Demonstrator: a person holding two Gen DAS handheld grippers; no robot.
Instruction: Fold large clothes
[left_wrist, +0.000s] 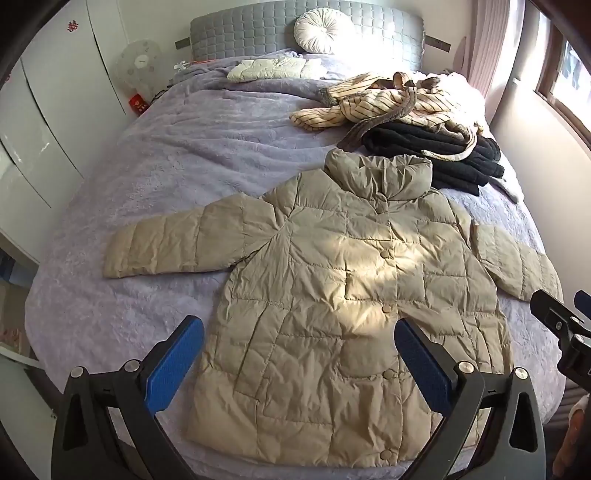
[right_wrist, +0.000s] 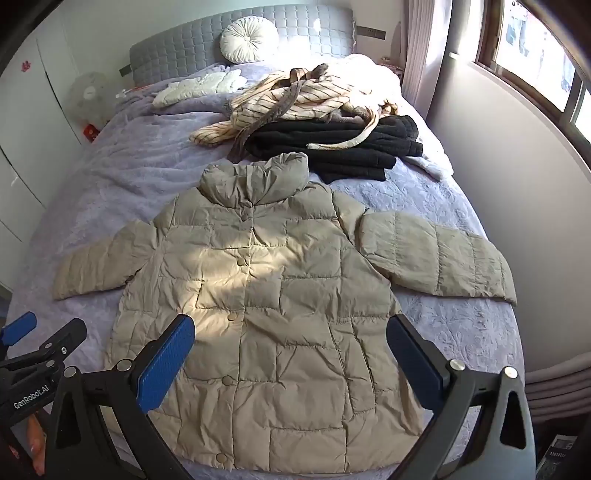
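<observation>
Beige quilted puffer jacket (left_wrist: 343, 295) lay flat, front up, snaps closed, collar twd headboard, both sleeves spread out, on the lavender bed cover (left_wrist: 147, 166); sun patch across its chest, fabric wrinkled. Left claw (left_wrist: 299, 365) and right claw (right_wrist: 290, 363) both hung wide apart above the hem, nothing btwn the blue pads, not touching cloth. Right sleeve end ran close to the frame edge in left view, hem partly masked by claw frames; pile behind the collar, striped garment (right_wrist: 295, 99) over black one (right_wrist: 343, 147), too tangled to make out piece count.
</observation>
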